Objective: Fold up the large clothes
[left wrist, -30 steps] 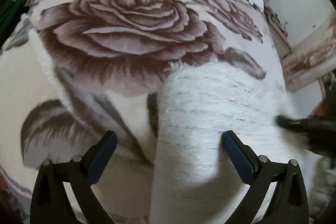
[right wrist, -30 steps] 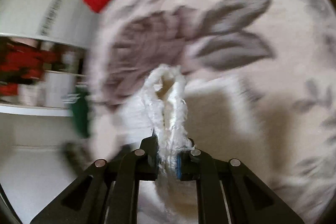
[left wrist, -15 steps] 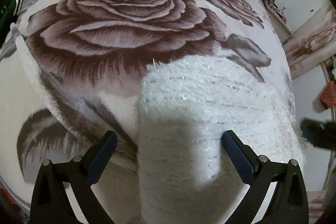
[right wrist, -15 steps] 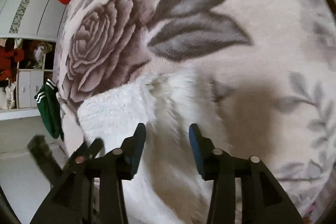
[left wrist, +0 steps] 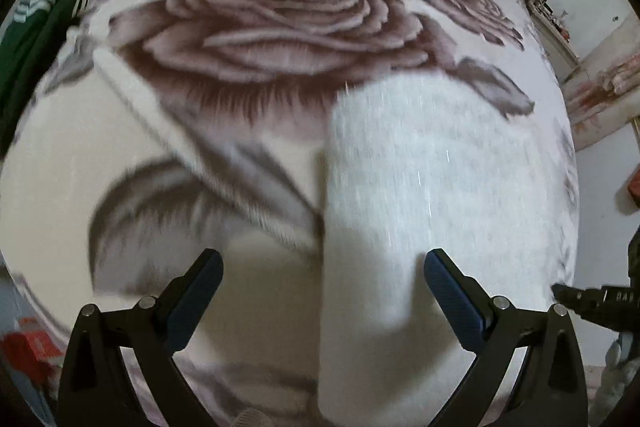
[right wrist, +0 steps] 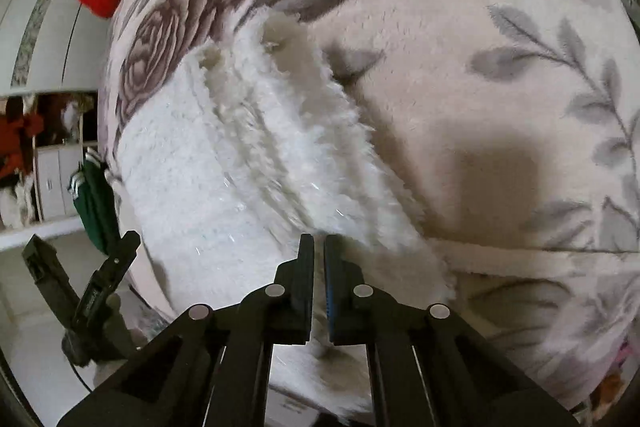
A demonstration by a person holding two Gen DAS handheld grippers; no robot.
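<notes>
White fluffy garment [right wrist: 224,163] on rose blanket [left wrist: 280,15]; left tongs [left wrist: 322,277] apart, right tongs [right wrist: 319,247] together, nothing clamped.

Both grippers are matte black plastic w/ triangular cut-outs in the finger arms and round silver screw heads at the pivots. Left gripper [left wrist: 323,263]: two angled fingers w/ dark blue ribbed pads [left wrist: 452,301] on the inner faces, four screws visible. Right gripper [right wrist: 319,247]: same build, thin blue pad edge showing on one finger, four silver screws across the linkage. No hand, skin or sleeve visible.
</notes>
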